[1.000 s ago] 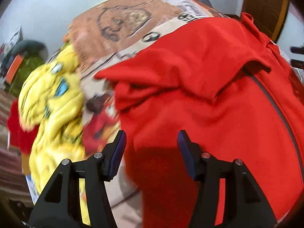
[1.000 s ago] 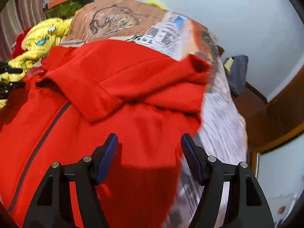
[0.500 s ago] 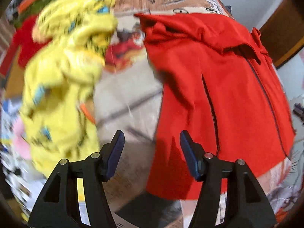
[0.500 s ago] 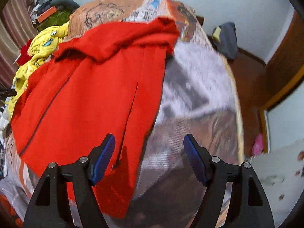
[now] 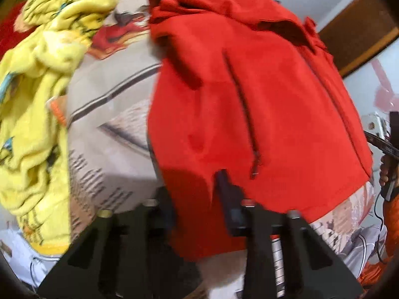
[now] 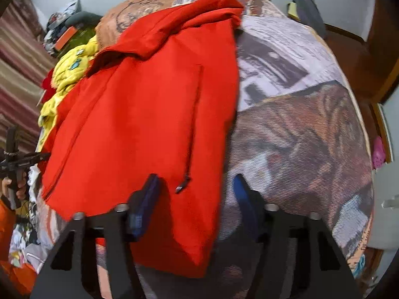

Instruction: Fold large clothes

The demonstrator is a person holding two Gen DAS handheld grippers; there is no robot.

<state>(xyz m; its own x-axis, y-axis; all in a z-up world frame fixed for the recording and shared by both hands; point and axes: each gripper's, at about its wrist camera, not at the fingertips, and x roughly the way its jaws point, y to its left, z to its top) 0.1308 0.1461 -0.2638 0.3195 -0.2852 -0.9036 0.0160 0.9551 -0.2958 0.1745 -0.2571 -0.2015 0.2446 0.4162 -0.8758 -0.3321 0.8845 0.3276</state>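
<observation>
A red zip jacket lies front up on the printed bed cover, sleeves folded in, hood at the far end. My left gripper is open around the jacket's near left hem corner, fabric between the jaws. The jacket also shows in the right wrist view. My right gripper is open around the jacket's near right hem corner, its right finger over the bed cover.
A crumpled yellow printed garment lies left of the jacket on the bed, and shows in the right wrist view. A wooden door and clutter stand beyond. A dark bag hangs by the far wall.
Both grippers have pulled back from the jacket's collar end to its near hem and come down over the two hem corners. The left jaws look narrower than before.
</observation>
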